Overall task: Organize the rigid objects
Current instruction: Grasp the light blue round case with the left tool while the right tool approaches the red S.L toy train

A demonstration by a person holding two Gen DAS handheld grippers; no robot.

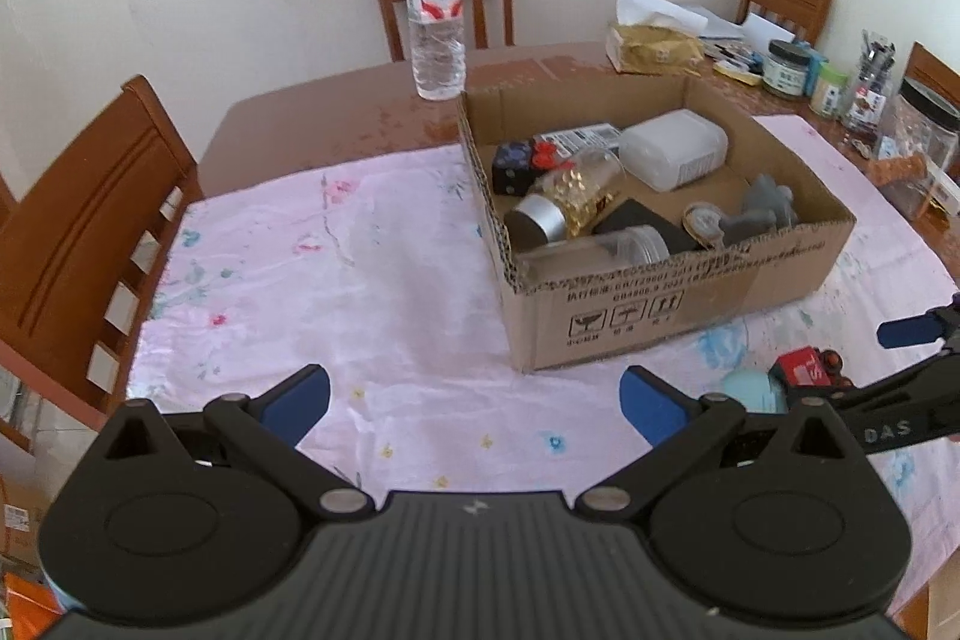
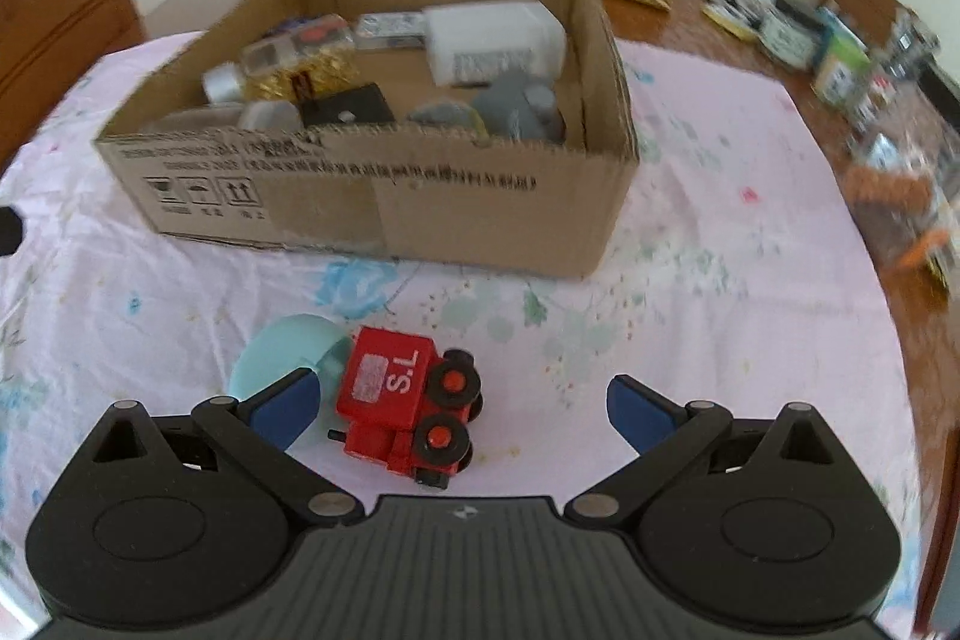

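Most items already lie in the box (image 2: 384,220); two remain on the tabletop (image 2: 690,280) — a red train (image 2: 396,394) and a blue disc (image 2: 282,355) touching it; right claw (image 2: 462,409) released, straddling the train; left claw (image 1: 474,403) released, idle.

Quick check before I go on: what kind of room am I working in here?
Most likely a home dining room. A wooden dining table under a pink floral tablecloth has wooden dining chairs around it, and jars and a tissue pack clutter its far side.
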